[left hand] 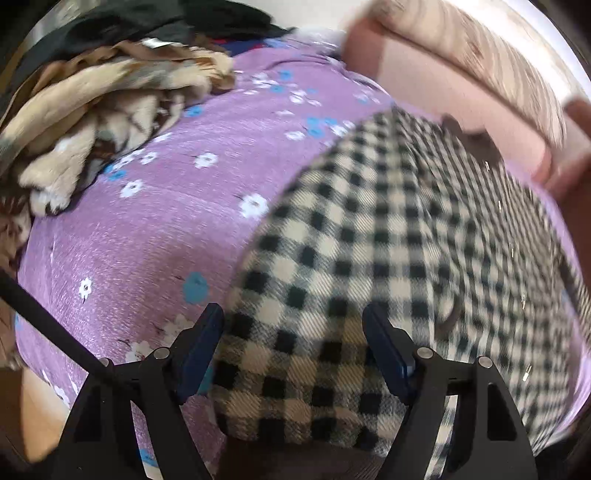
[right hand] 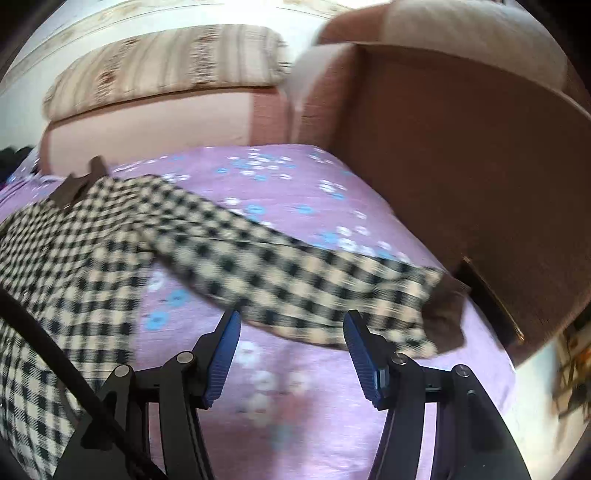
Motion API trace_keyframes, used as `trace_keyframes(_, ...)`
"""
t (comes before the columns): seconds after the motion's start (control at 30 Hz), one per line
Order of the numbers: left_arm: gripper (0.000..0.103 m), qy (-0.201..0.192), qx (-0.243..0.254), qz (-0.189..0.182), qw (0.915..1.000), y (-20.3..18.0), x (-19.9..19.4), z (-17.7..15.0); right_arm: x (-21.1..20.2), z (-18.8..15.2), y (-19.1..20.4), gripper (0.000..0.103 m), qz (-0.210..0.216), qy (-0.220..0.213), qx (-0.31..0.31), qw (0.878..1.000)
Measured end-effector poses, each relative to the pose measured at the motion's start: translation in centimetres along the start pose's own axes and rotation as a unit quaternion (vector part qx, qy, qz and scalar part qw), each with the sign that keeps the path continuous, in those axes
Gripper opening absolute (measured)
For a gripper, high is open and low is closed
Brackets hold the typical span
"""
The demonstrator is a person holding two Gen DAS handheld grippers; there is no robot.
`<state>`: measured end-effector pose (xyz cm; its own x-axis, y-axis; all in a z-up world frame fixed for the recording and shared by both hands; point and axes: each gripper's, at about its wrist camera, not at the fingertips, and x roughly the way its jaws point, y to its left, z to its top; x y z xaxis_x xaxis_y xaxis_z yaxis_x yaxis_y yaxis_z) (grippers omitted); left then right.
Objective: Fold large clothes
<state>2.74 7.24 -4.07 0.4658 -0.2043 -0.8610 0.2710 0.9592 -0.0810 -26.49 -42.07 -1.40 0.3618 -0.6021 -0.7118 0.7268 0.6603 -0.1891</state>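
A black-and-cream checked garment (left hand: 388,229) lies spread on a purple flowered sheet (left hand: 166,221), its brown collar (left hand: 469,140) at the far end. My left gripper (left hand: 293,325) is open just above the garment's near left edge, with checked cloth showing between its fingers and neither pad pressing on it. In the right wrist view the garment's body (right hand: 74,258) is at the left. One sleeve (right hand: 295,273) with a brown cuff (right hand: 447,314) stretches out to the right. My right gripper (right hand: 291,328) is open over the sheet (right hand: 295,177), just short of that sleeve and holding nothing.
A heap of beige and brown blanket (left hand: 92,122) and dark clothes (left hand: 147,22) lies at the far left. A pink sofa back (right hand: 147,125) with a striped cushion (right hand: 166,66) borders the far side. A brown armrest (right hand: 461,166) stands at the right. A black cable (left hand: 48,317) crosses low on the left.
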Motion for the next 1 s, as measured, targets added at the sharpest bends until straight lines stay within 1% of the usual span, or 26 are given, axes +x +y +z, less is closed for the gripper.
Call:
trace_keyframes(0.07,0.076,-0.037,0.012,0.01,0.9992,-0.7,-1.7,-0.4,0.1,0.2,1.5,0.062,0.006,-0.005,-0.018,1.0)
trace_keyframes(0.1,0.076,-0.057,0.022,0.006,0.9981,-1.0,-2.9,-0.6,0.0,0.2,2.2,0.062,0.008,-0.007,-0.026,1.0)
trace_keyframes(0.13,0.076,-0.072,0.036,-0.007,0.9968,-1.5,-3.8,-0.8,-0.1,0.2,3.1,0.062,0.009,-0.011,-0.039,0.999)
trace_keyframes(0.17,0.076,-0.079,0.048,-0.019,0.9956,-1.9,-4.3,-1.0,0.0,0.1,3.7,0.063,0.011,-0.013,-0.049,0.999)
trace_keyframes(0.2,0.076,-0.082,0.065,-0.034,0.9939,-2.5,-4.7,-1.3,0.1,0.2,4.3,0.063,0.011,-0.014,-0.058,0.998)
trace_keyframes(0.23,0.076,-0.076,0.085,-0.048,0.9923,-3.2,-4.7,-1.7,0.2,0.2,5.2,0.063,0.012,-0.015,-0.071,0.997)
trace_keyframes(0.3,0.076,-0.054,0.11,-0.056,0.9908,-4.3,-3.8,-2.2,0.2,0.1,6.3,0.063,0.016,-0.015,-0.089,0.996)
trace_keyframes(0.33,0.069,-0.033,0.125,-0.051,0.9903,-5.0,-2.9,-2.6,0.2,0.0,6.8,0.063,0.018,-0.016,-0.096,0.995)
trace_keyframes(0.37,0.042,-0.02,0.134,-0.043,0.9898,-5.2,-2.3,-2.8,0.1,-0.1,7.2,0.063,0.02,-0.019,-0.105,0.994)
trace_keyframes(0.4,0.022,-0.002,0.144,-0.031,0.989,-5.4,-1.6,-3.1,0.0,-0.2,7.6,0.063,0.021,-0.022,-0.111,0.993)
trace_keyframes(0.43,0.008,0.013,0.148,-0.02,0.9887,-5.4,-0.9,-3.2,-0.1,-0.2,7.9,0.063,0.021,-0.028,-0.118,0.992)
trace_keyframes(0.5,0.007,0.011,0.132,-0.033,0.9907,-4.9,-1.2,-2.7,-0.3,-0.3,8.3,0.063,0.021,-0.034,-0.123,0.992)
trace_keyframes(0.53,0.003,0.005,0.12,-0.039,0.9919,-4.4,-1.7,-1.8,-0.3,-0.3,8.3,0.063,0.021,-0.036,-0.123,0.992)
trace_keyframes(0.57,0.003,-0.007,0.111,-0.03,0.9933,-3.9,-2.2,-0.9,-0.3,-0.3,8.3,0.063,0.022,-0.036,-0.12,0.992)
trace_keyframes(0.6,0.003,-0.029,0.097,-0.006,0.9948,-2.9,-3.0,0.5,-0.3,-0.2,8.0,0.063,0.024,-0.034,-0.114,0.993)
trace_keyframes(0.63,0.003,-0.044,0.083,0.006,0.9956,-1.9,-3.6,1.6,-0.2,-0.2,7.8,0.063,0.026,-0.033,-0.109,0.993)
trace_keyframes(0.7,0.003,-0.068,0.03,0.027,0.9969,1.4,-4.6,5.0,0.2,0.0,7.2,0.063,0.029,-0.025,-0.095,0.995)
trace_keyframes(0.73,0.003,-0.084,-0.004,0.051,0.9952,3.5,-4.9,7.1,0.4,0.1,6.9,0.063,0.031,-0.019,-0.087,0.996)
trace_keyframes(0.77,0.003,-0.099,-0.036,0.083,0.9909,5.5,-5.0,9.0,0.7,0.1,6.6,0.063,0.031,-0.012,-0.079,0.996)
trace_keyframes(0.8,0.004,-0.114,-0.061,0.118,0.9846,7.3,-5.1,10.6,1.1,0.1,6.4,0.063,0.03,-0.004,-0.072,0.997)
trace_keyframes(0.83,0.006,-0.133,-0.085,0.164,0.9739,9.3,-5.2,12.5,1.3,0.0,6.1,0.063,0.028,0.001,-0.067,0.997)
trace_keyframes(0.87,0.009,-0.139,-0.097,0.183,0.9684,10.3,-5.2,13.5,1.6,0.0,5.8,0.063,0.027,0.005,-0.063,0.998)
trace_keyframes(0.9,0.01,-0.139,-0.109,0.199,0.9639,11.1,-5.3,14.2,1.9,-0.1,5.6,0.063,0.024,0.011,-0.06,0.998)
trace_keyframes(0.93,0.013,-0.137,-0.126,0.198,0.9624,12.0,-5.7,14.8,2.2,-0.2,5.4,0.063,0.021,0.016,-0.056,0.998)
trace_keyframes(1.0,0.033,-0.146,-0.143,0.166,0.9646,12.5,-6.5,14.6,2.5,-0.4,4.8,0.063,0.022,0.024,-0.047,0.998)
